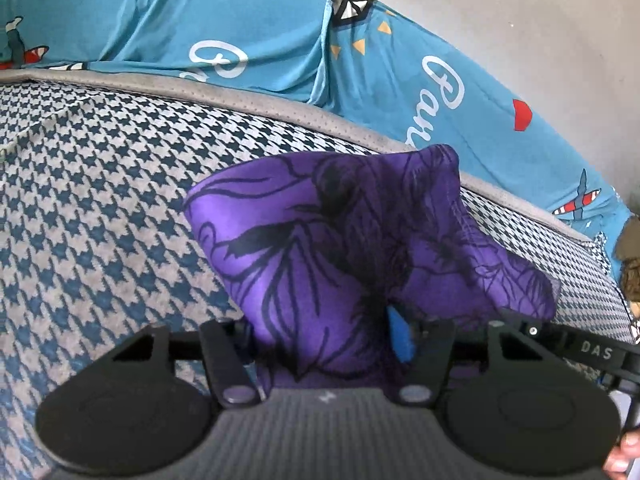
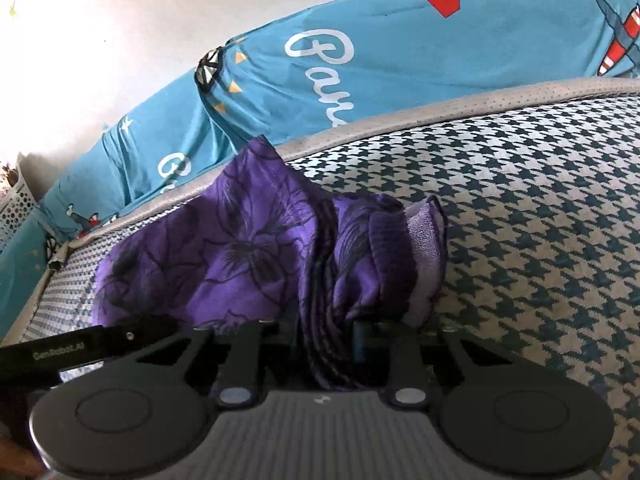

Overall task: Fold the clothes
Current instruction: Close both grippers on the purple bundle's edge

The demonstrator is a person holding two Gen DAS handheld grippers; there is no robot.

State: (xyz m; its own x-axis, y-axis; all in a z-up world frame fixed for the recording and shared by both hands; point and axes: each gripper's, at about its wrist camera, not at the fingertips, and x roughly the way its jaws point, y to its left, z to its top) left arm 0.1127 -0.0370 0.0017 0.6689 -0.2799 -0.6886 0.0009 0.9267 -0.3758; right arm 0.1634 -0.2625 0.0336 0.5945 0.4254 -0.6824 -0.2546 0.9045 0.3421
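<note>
Here, gathered in both jaws above a houndstooth bed cover: purple floral garment, bunched between the fingers of the left hand-held gripper, pad contact unclear; pinched as a tight fold by the right hand-held gripper. Ahead of both, blue printed sheet along the wall.
</note>
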